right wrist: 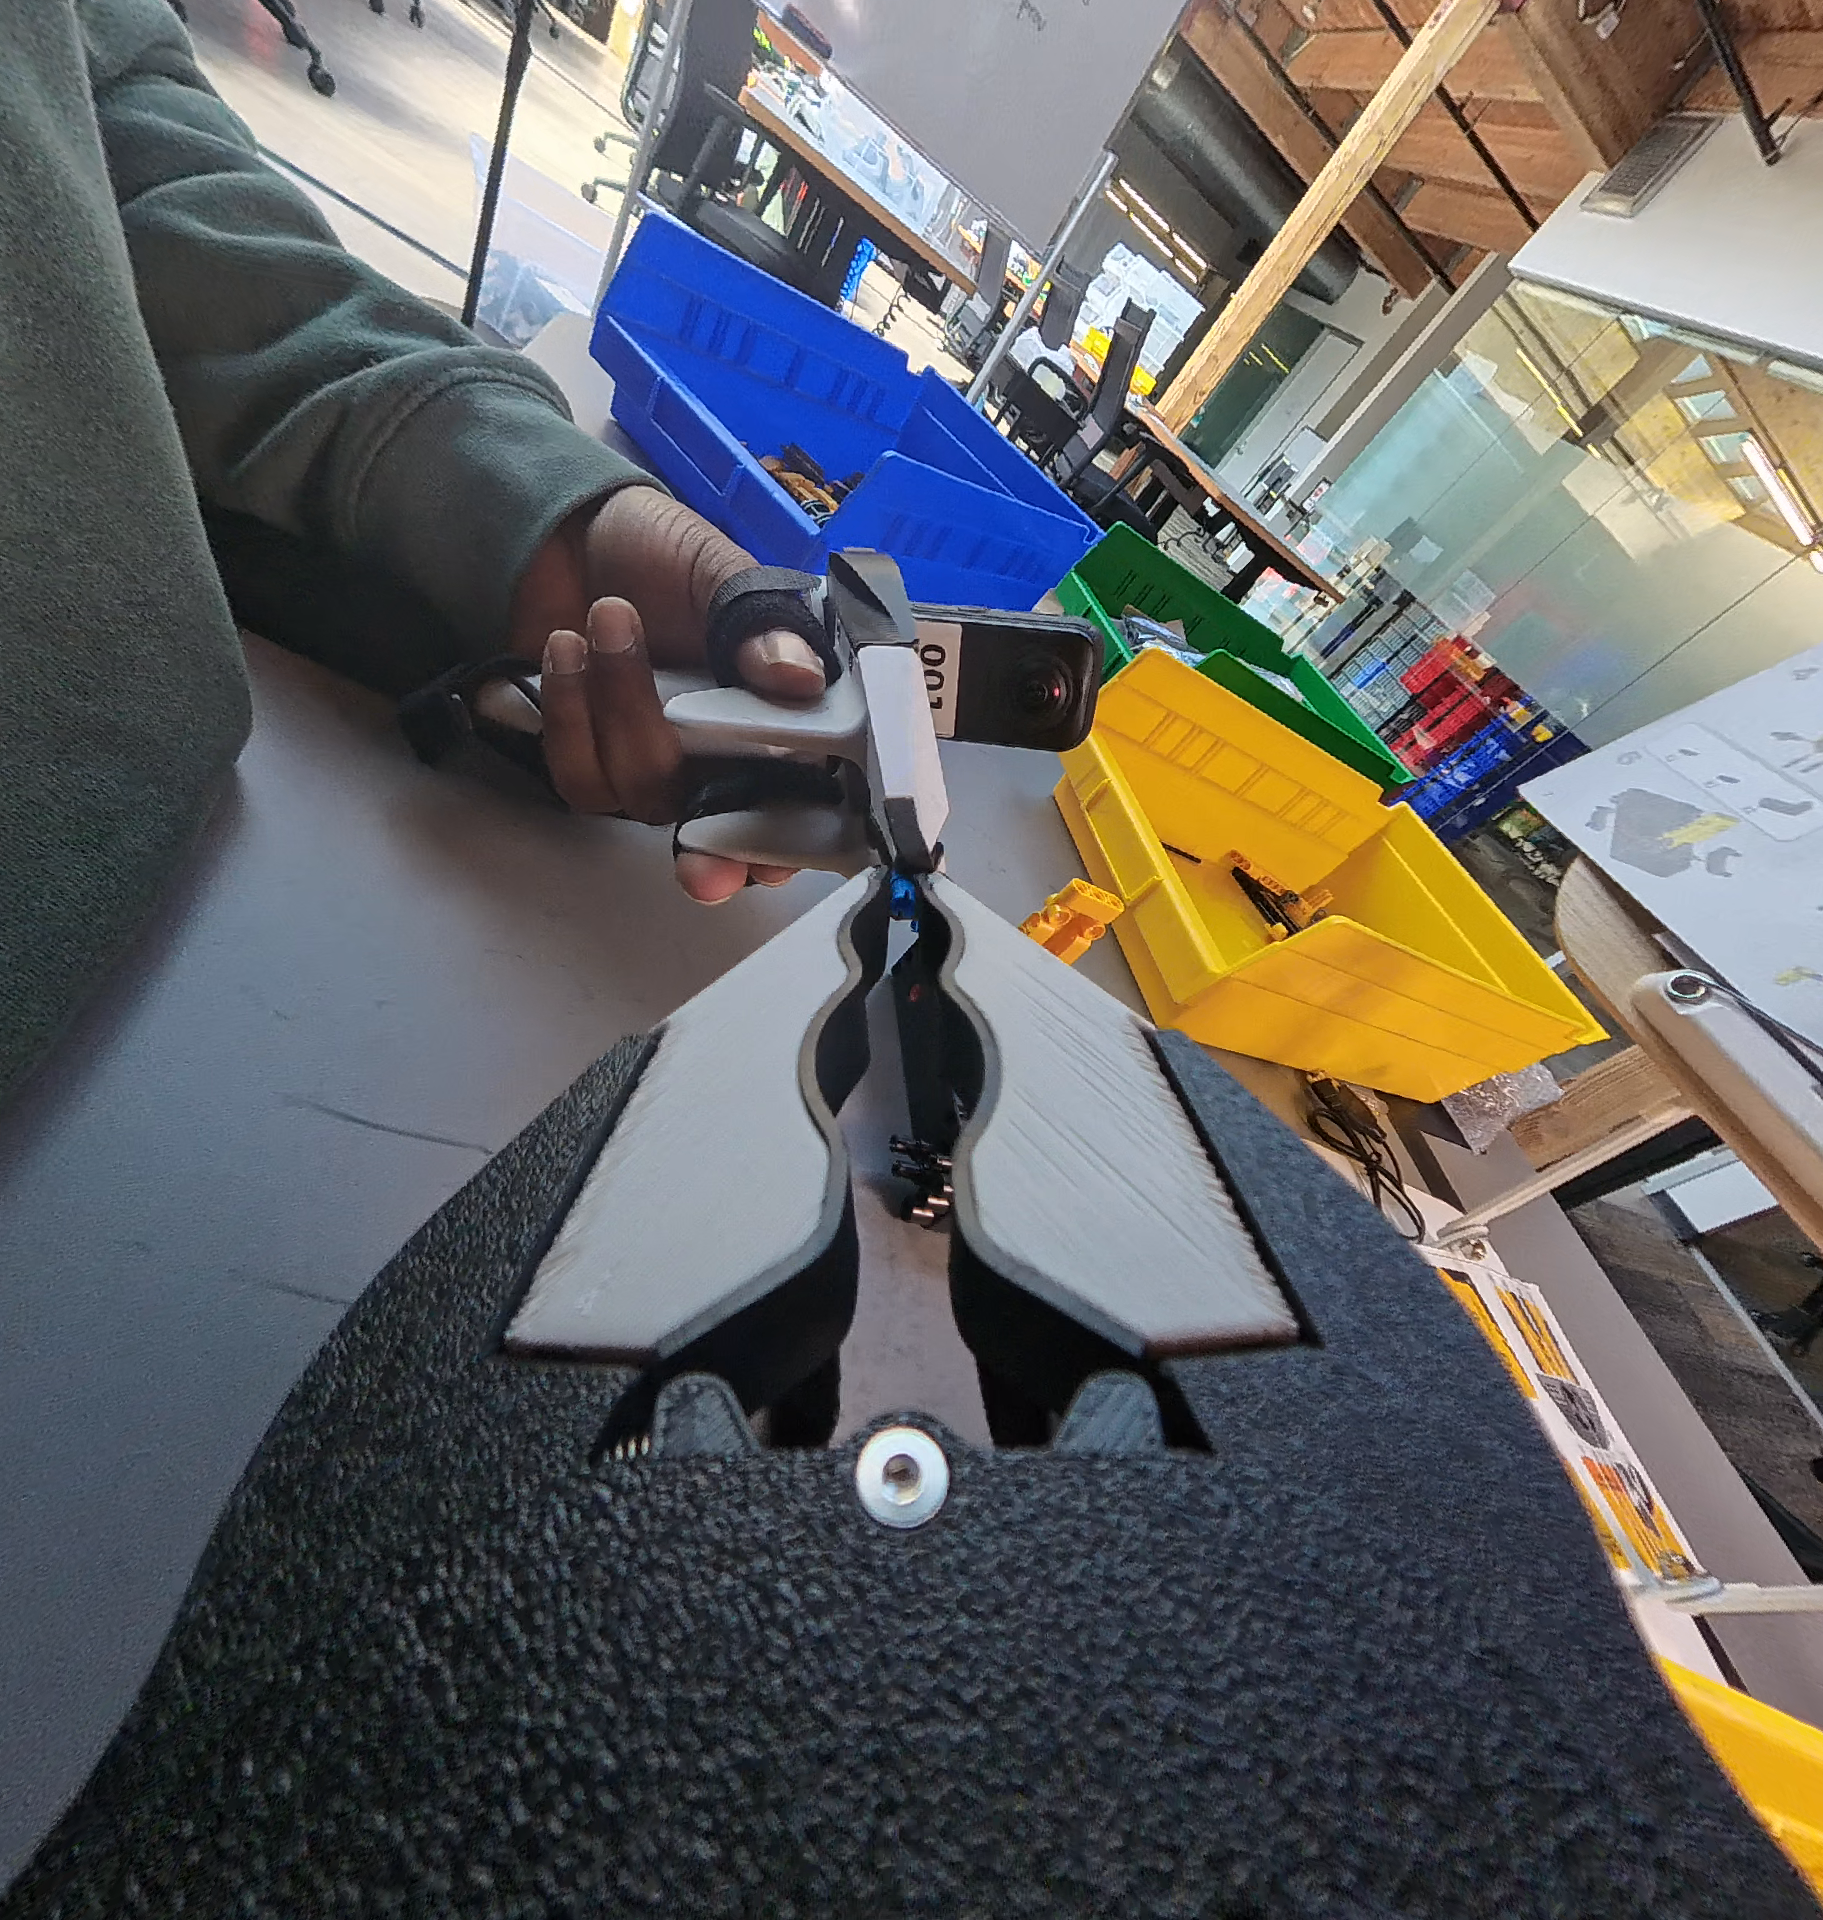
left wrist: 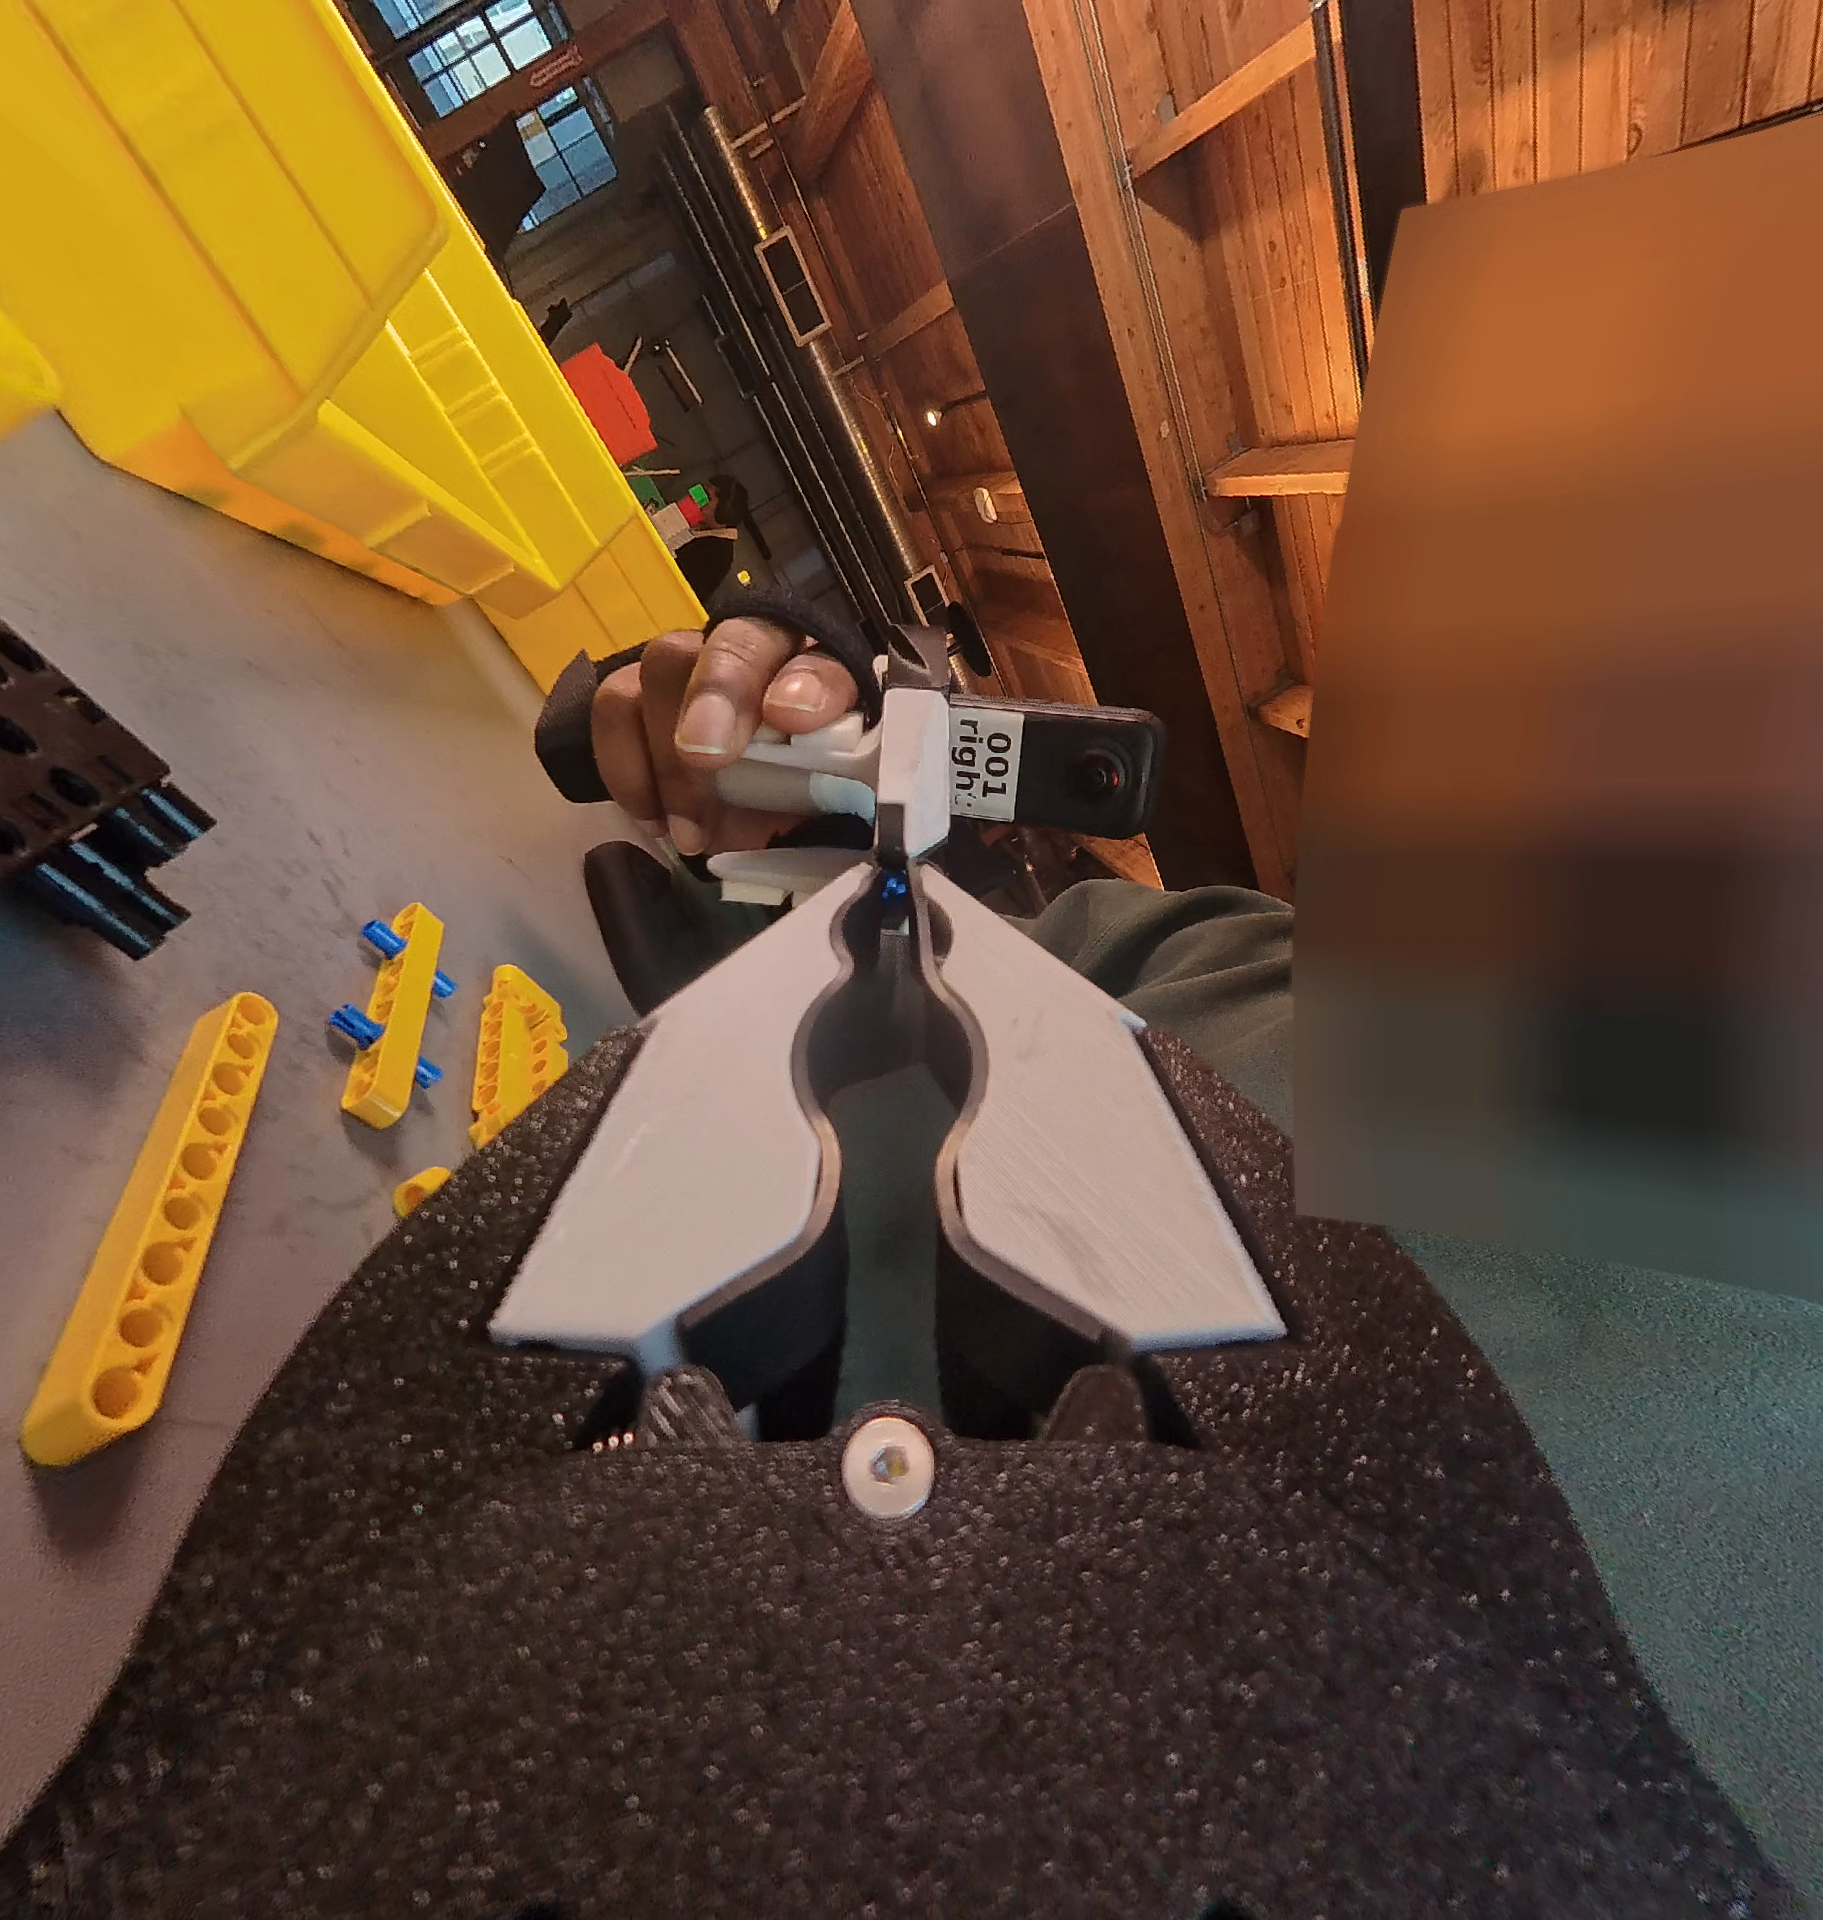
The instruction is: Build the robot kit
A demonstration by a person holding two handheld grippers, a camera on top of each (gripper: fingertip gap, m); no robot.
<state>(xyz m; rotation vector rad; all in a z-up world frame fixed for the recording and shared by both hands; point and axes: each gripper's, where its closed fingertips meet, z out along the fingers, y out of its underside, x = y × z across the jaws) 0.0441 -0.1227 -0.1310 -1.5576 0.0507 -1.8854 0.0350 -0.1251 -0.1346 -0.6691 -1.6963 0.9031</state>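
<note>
A small blue pin (left wrist: 891, 886) sits between the tips of my left gripper (left wrist: 891, 896), whose jaws are closed on it. In the right wrist view the same blue pin (right wrist: 899, 896) sits between the tips of my right gripper (right wrist: 901, 902), also closed on it. The two grippers meet tip to tip above the grey table (right wrist: 263, 1039). The right gripper (left wrist: 912, 790) faces the left wrist view, held by a hand. The left gripper (right wrist: 902, 769) faces the right wrist view, held by a hand in a green sleeve. A black beam with pins (right wrist: 922, 1091) shows through the gap under the right gripper's fingers.
Yellow bins (left wrist: 315, 312), a black perforated plate (left wrist: 34, 748), a long yellow beam (left wrist: 148, 1226), a yellow beam with blue pins (left wrist: 398, 1018) and a curved yellow piece (left wrist: 517, 1049) lie left. Blue bins (right wrist: 782, 416), a green bin (right wrist: 1177, 603), a yellow bin (right wrist: 1302, 987), a small yellow brick (right wrist: 1073, 914) and an instruction sheet (right wrist: 1717, 810) are on the right. The grippers are tip to tip, or close to it. The small yellow brick (right wrist: 1073, 914) is about 12 cm from both grippers' fingertips.
</note>
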